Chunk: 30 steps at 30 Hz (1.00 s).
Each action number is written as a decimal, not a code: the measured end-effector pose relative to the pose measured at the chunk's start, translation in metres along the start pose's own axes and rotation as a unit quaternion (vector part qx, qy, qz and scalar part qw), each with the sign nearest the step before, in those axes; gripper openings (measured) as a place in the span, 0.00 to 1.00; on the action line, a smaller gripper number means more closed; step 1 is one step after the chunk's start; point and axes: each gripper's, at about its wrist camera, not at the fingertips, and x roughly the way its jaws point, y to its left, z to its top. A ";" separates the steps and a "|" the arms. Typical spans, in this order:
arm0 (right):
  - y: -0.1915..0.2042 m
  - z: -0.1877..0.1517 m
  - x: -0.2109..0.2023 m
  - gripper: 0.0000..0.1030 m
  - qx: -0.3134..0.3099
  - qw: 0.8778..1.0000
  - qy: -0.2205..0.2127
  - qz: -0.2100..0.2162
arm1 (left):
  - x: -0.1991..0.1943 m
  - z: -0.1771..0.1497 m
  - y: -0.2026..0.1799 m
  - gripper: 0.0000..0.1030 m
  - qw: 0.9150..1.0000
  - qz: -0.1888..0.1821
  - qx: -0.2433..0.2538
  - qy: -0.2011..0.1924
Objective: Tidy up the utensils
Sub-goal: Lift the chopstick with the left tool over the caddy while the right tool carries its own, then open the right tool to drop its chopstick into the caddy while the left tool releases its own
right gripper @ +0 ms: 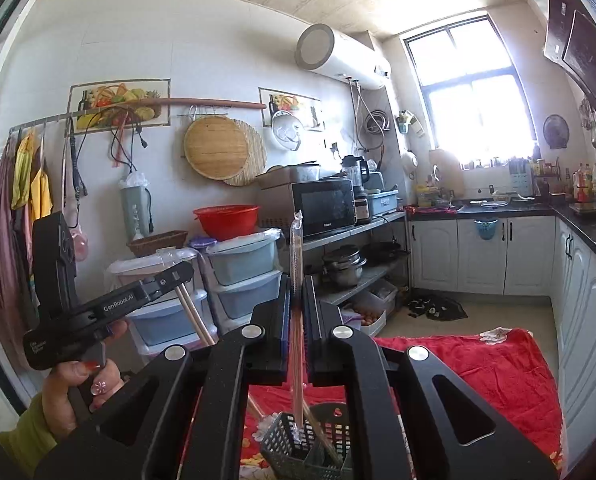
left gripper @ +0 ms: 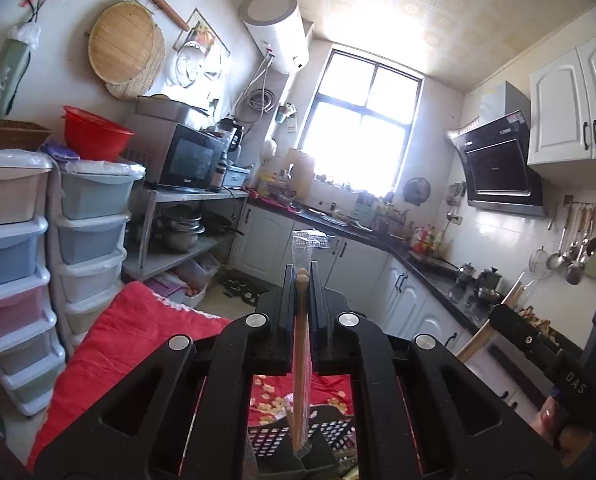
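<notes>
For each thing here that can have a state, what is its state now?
Left hand-held gripper: shut on wrapped chopsticks.
Right hand-held gripper: shut on a second wrapped pair.
Left wrapped chopsticks: upright, lower end over the basket.
Right wrapped chopsticks: upright, lower end in the basket.
Utensil basket: standing on the red cloth, holding loose chopsticks.

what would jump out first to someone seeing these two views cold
Each tool is shut on a clear sleeve of wooden chopsticks: the left tool holds the left pair of chopsticks, the right tool the right pair of chopsticks. Both stand upright above a dark slotted utensil basket on a red floral cloth. Behind, a blazing window washes out the kitchen.
</notes>
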 end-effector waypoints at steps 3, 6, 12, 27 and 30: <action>-0.003 -0.005 0.008 0.06 -0.002 1.000 0.006 -0.009 | 0.007 -0.005 0.003 0.03 1.000 0.004 -0.002 0.002; -0.009 -0.013 0.016 0.06 0.005 1.000 0.016 -0.013 | 0.013 -0.010 0.006 0.03 1.000 0.007 -0.005 0.005; -0.017 -0.030 0.034 0.06 0.013 0.999 0.037 -0.032 | 0.027 -0.025 0.013 0.03 1.000 0.015 -0.003 0.017; -0.023 -0.074 0.073 0.06 0.033 0.995 0.088 -0.044 | 0.047 -0.069 0.026 0.03 0.999 0.011 -0.005 0.040; -0.023 -0.079 0.077 0.06 0.040 0.994 0.094 -0.042 | 0.050 -0.076 0.027 0.03 0.999 0.013 -0.005 0.043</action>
